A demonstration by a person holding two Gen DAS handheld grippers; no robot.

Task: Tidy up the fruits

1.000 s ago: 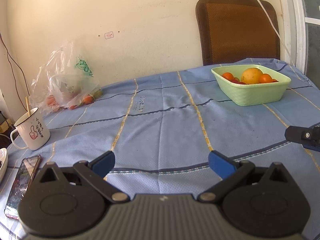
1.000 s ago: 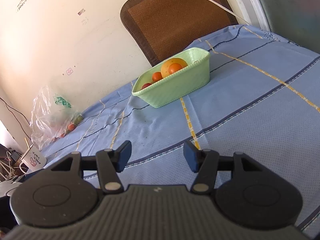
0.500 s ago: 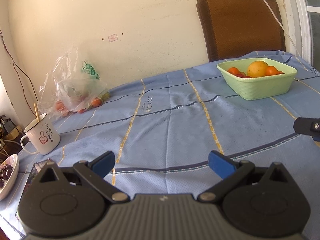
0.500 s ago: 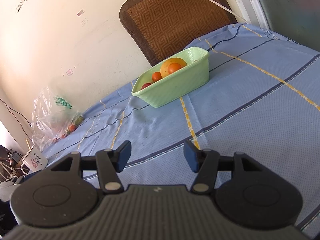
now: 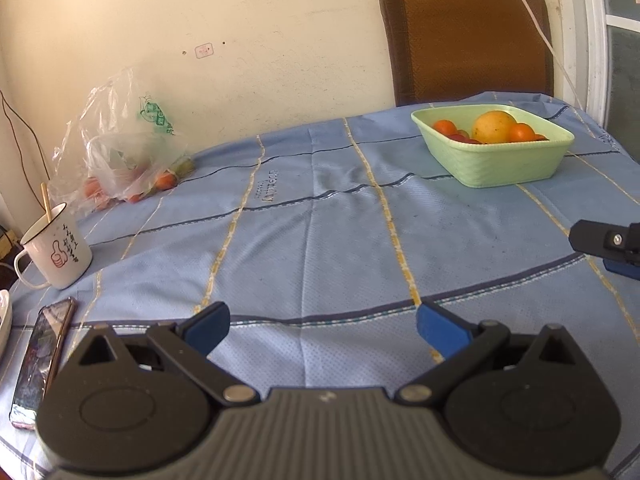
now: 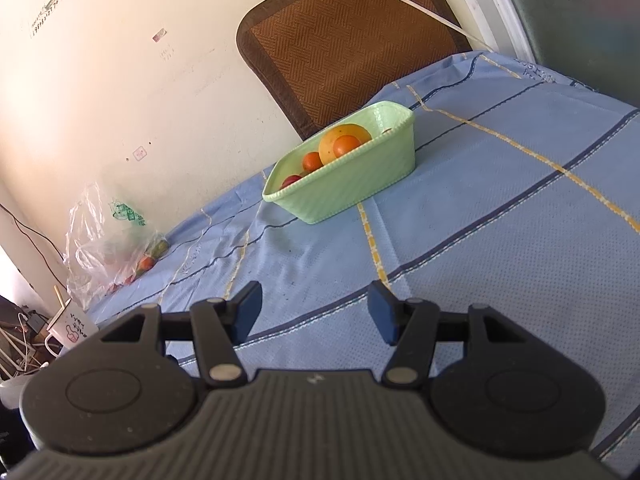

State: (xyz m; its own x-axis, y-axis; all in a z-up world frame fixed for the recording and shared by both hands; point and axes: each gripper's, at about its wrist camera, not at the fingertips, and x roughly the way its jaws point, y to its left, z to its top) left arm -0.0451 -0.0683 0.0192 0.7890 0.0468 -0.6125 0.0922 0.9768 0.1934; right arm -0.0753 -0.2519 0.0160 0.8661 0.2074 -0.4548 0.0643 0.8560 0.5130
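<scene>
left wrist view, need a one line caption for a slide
Open left gripper hovers over the blue tablecloth, facing a green basket of fruit and a plastic bag.

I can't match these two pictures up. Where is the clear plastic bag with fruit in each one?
Left wrist view: the plastic bag lies at the left, against the wall, behind the white mug.
Right wrist view: the plastic bag sits at the far left edge, by the wall.
Shared landmark: the green basket of fruit in front of the brown chair.
</scene>
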